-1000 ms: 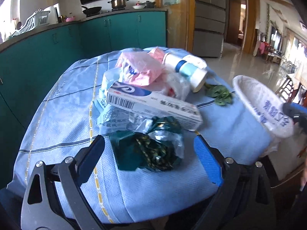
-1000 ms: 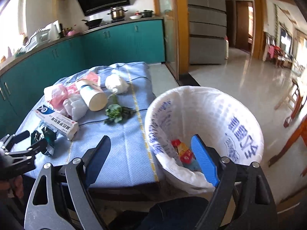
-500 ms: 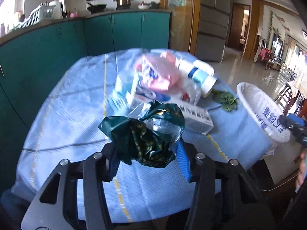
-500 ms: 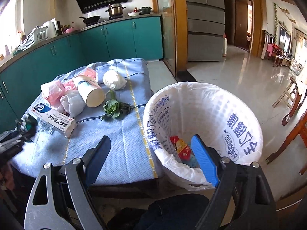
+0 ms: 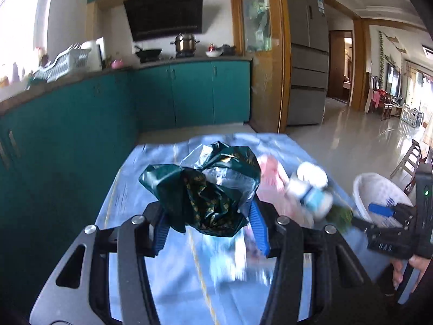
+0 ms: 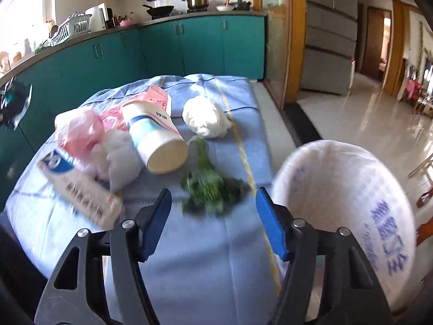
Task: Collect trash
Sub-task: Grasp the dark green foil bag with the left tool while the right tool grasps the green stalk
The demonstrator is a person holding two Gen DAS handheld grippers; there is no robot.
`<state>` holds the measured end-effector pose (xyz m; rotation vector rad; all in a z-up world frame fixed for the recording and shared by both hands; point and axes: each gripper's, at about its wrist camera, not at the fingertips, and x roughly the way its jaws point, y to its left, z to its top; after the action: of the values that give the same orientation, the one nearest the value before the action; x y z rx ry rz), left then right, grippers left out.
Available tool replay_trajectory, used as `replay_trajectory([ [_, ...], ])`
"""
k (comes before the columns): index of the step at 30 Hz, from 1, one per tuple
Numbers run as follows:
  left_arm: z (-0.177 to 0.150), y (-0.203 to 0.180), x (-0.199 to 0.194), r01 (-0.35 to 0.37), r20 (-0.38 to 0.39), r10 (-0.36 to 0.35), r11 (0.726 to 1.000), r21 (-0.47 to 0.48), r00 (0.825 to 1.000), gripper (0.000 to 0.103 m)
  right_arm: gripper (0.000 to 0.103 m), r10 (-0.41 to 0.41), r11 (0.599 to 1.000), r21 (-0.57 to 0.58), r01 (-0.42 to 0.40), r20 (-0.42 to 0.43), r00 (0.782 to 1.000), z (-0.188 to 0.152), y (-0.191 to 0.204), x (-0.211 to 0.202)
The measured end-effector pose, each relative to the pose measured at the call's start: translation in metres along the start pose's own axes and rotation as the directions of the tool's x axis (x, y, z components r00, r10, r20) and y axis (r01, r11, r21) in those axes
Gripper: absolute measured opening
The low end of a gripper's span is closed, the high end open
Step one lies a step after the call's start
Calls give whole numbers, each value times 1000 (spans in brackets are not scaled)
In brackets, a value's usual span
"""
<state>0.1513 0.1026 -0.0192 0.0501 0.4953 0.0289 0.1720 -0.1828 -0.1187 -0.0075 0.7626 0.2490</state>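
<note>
Green wrapper (image 5: 205, 189) | pinched by left hand-held gripper (image 5: 208, 230) | right hand-held gripper (image 6: 213, 214) spread, closing

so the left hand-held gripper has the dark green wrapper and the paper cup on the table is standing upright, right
Not quite. The left hand-held gripper does clamp the dark green wrapper, but the paper cup lies on its side on the table, as the right wrist view shows.

We are looking at a home kitchen: teal cabinets (image 5: 189, 94), range hood (image 5: 165, 13), steel pot (image 5: 185, 44), refrigerator (image 5: 308, 54)
</note>
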Motion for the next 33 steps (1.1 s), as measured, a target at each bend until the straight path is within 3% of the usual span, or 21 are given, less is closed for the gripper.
replay_trajectory([
  [3,1,0,22,-8,75,8,1000,-6,997,52,65,-1,1000,-10,1,-38,999,12,1,24],
  [5,-13,3,34,-21,52,23,1000,-23,998,52,63,2,1000,-13,-3,-68,998,14,1,37],
  [7,-26,5,42,-31,8,31,999,-31,999,52,49,-7,1000,-22,5,-105,994,12,3,49],
  [9,-32,5,47,-58,-15,58,998,-9,998,52,45,-13,999,-32,10,-91,996,11,7,50],
  [11,-34,6,52,-64,-33,64,998,-7,997,52,29,-13,999,-34,10,-81,997,11,9,50],
  [13,-35,7,52,-49,-47,48,999,-21,998,52,21,4,1000,-6,-5,-78,997,9,7,47],
  [16,-38,0,46,-44,-36,44,999,-7,998,52,19,38,999,37,-36,-69,997,2,4,34],
  [20,-41,-12,41,-61,-5,62,997,48,998,52,19,16,999,40,-14,-42,999,-10,7,3],
  [25,-44,-19,35,-15,-3,15,998,64,1000,52,22,41,999,39,-38,-72,997,-28,13,-20],
  [27,-44,-18,34,10,-2,-10,999,54,1000,52,37,35,999,18,-34,-68,997,-32,18,-22],
  [28,-44,-17,33,23,0,-23,999,46,1000,52,54,23,1000,12,-22,-63,998,-31,19,-21],
  [29,-44,-16,32,33,3,-33,999,37,999,52,62,-4,1000,6,4,-55,998,-31,19,-20],
  [33,-45,-10,29,32,5,-32,999,18,999,52,63,-19,1000,10,20,-76,997,-28,19,-3],
])
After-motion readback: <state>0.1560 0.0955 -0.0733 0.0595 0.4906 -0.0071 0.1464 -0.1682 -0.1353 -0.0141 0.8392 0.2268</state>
